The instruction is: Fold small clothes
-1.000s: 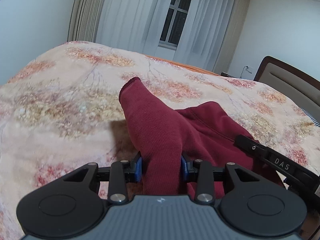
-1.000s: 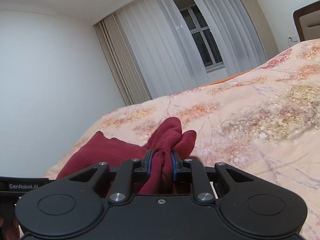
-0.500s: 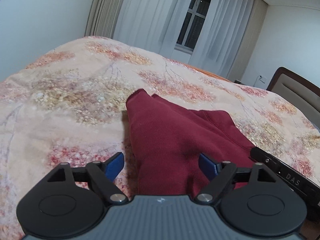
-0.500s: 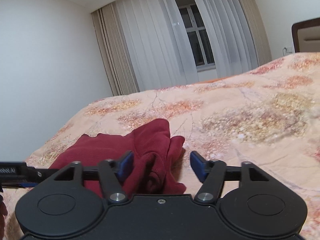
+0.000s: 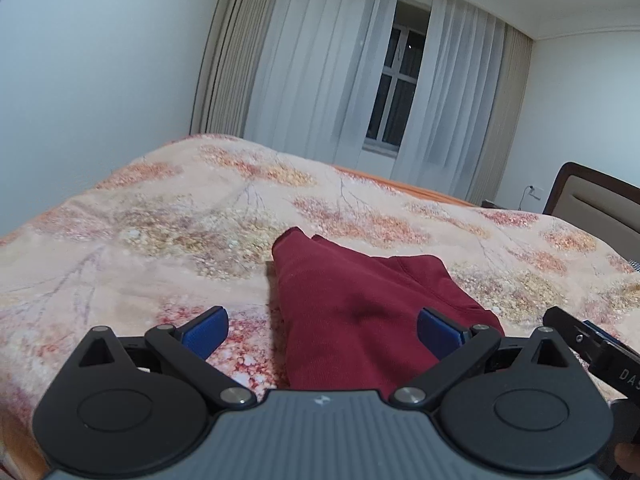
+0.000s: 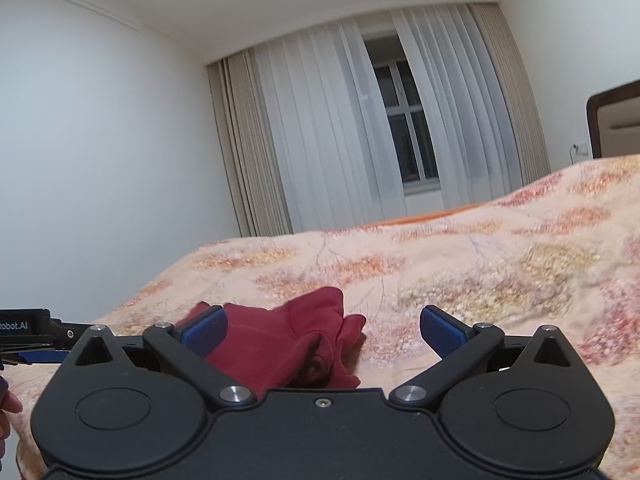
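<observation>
A dark red garment (image 5: 352, 300) lies folded on the floral bedspread (image 5: 160, 248), its far corner pointing away. My left gripper (image 5: 322, 330) is open and empty just above its near end, blue pads (image 5: 206, 330) wide apart. In the right wrist view the same garment (image 6: 288, 336) lies bunched at its right edge. My right gripper (image 6: 322, 328) is open and empty, raised a little behind the garment. Each gripper's black body shows at the edge of the other's view.
The bedspread (image 6: 500, 272) stretches far and right. A wooden headboard (image 5: 596, 200) stands at the right. White curtains and a window (image 5: 392, 92) fill the far wall. A bare wall (image 6: 100, 140) is at the left.
Both grippers were shut on the red garment a second ago. They opened, let it drop flat on the bed, and have drawn back and up.
</observation>
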Demonstrator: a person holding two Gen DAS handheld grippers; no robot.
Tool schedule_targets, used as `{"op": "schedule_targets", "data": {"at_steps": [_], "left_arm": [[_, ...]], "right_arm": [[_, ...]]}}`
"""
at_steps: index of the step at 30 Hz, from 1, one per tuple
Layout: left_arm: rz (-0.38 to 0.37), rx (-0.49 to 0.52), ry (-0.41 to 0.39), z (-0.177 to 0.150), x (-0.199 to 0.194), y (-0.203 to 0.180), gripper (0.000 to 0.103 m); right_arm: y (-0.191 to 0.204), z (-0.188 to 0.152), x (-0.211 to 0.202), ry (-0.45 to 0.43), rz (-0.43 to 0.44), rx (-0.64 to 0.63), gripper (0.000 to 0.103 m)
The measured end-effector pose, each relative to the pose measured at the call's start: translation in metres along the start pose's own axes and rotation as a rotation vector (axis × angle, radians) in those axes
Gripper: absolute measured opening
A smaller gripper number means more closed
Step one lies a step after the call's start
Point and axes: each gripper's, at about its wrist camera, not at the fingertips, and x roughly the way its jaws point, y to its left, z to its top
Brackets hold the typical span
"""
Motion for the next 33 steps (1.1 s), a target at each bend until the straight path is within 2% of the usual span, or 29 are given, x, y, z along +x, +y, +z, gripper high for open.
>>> {"op": "schedule_targets", "data": {"at_steps": [7, 17, 24, 33], "left_arm": [[0.035, 0.012, -0.09, -0.025, -0.047, -0.007, 0.103], [0.073, 0.044, -0.159, -0.061, -0.094, -0.012, 0.103], [0.086, 0.042, -0.168, -0.094, -0.109, -0.002, 0.103], [0.095, 0.053, -0.149, -0.111, -0.108, 0.005, 0.103]], "right_arm": [[0.011, -0.003, -0.05, -0.057, 0.024, -0.052, 0.102], [0.026, -0.028, -0.112, -0.125, 0.015, -0.126, 0.102], [0.03, -0.056, -0.137, -0.111, -0.005, -0.142, 0.102], [0.029, -0.075, -0.139, -0.068, -0.036, -0.154, 0.102]]}}
